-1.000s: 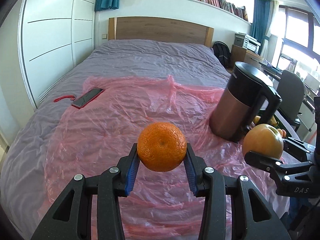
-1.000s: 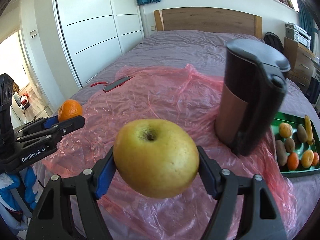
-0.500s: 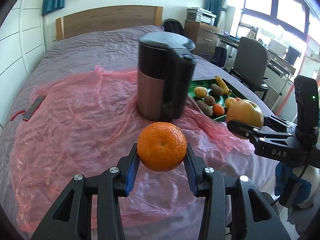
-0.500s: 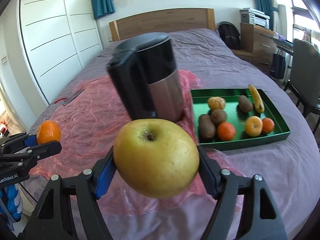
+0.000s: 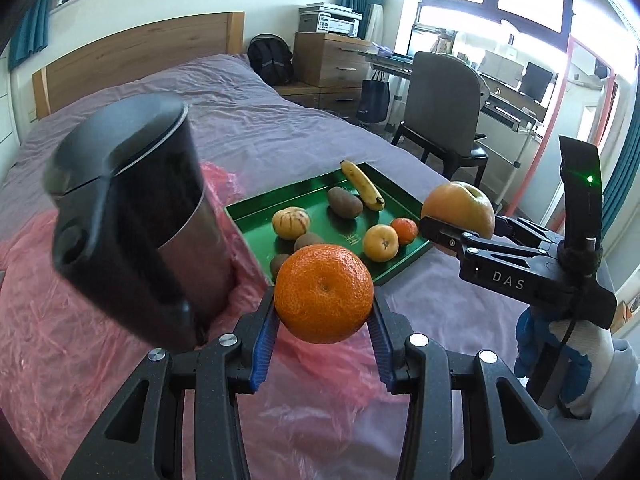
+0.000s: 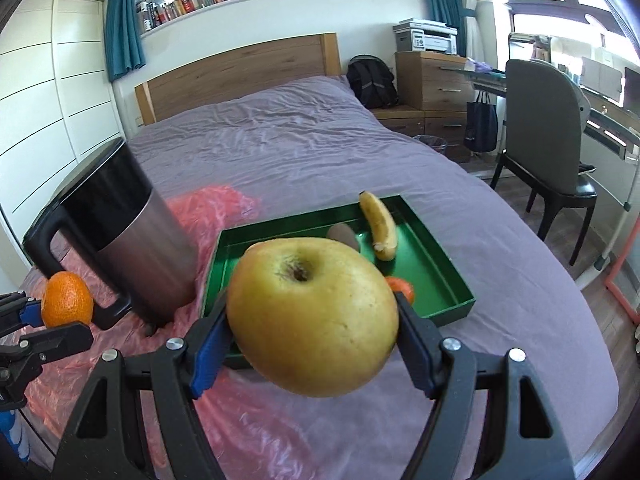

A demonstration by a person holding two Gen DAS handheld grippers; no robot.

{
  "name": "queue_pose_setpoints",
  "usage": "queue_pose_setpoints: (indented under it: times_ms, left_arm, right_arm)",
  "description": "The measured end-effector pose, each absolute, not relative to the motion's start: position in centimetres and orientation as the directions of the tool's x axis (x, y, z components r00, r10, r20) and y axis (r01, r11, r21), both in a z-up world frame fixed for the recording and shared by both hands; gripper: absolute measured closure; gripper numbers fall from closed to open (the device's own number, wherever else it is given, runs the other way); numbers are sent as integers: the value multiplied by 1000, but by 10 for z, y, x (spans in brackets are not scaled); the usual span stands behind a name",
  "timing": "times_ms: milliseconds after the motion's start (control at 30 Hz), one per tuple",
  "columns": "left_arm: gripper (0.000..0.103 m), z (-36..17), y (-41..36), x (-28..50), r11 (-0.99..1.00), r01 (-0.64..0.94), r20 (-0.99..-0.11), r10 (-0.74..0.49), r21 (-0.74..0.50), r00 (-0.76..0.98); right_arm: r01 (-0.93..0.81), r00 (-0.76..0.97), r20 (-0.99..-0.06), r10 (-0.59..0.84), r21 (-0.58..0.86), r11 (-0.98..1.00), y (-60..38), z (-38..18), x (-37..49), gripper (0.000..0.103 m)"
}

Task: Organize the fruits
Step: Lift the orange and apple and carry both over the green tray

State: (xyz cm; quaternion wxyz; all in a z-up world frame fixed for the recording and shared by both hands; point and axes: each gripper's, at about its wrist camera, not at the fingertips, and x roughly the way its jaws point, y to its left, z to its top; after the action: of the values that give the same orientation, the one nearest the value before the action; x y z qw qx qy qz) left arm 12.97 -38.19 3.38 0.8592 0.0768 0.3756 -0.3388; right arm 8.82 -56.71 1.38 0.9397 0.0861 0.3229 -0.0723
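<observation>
- Orange tangerine point(image 5: 324, 293) sits clamped in the left tongs point(image 5: 324, 332), held above pink plastic sheet point(image 5: 80, 360) near a green tray point(image 5: 256, 216) of fruit (kettle point(image 5: 132, 216) just left).
- Right view: the right tongs point(image 6: 312, 344) grip a yellow apple point(image 6: 312, 320) over the tray's near edge; banana point(image 6: 380, 226) lies inside.
</observation>
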Motion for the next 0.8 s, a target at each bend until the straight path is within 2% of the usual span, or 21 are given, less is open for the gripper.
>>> queue_pose_setpoints:
  times_ms: [433, 800]
  left_arm:
    - [65, -5, -489, 193, 740, 671, -724, -490, -51, 486]
    - [65, -39, -529, 207, 745, 667, -750, -450, -16, 485]
  right_arm:
    - [297, 770, -601, -214, 41, 954, -644, -14, 155, 0]
    - [334, 741, -619, -259, 7, 942, -670, -51, 187, 0]
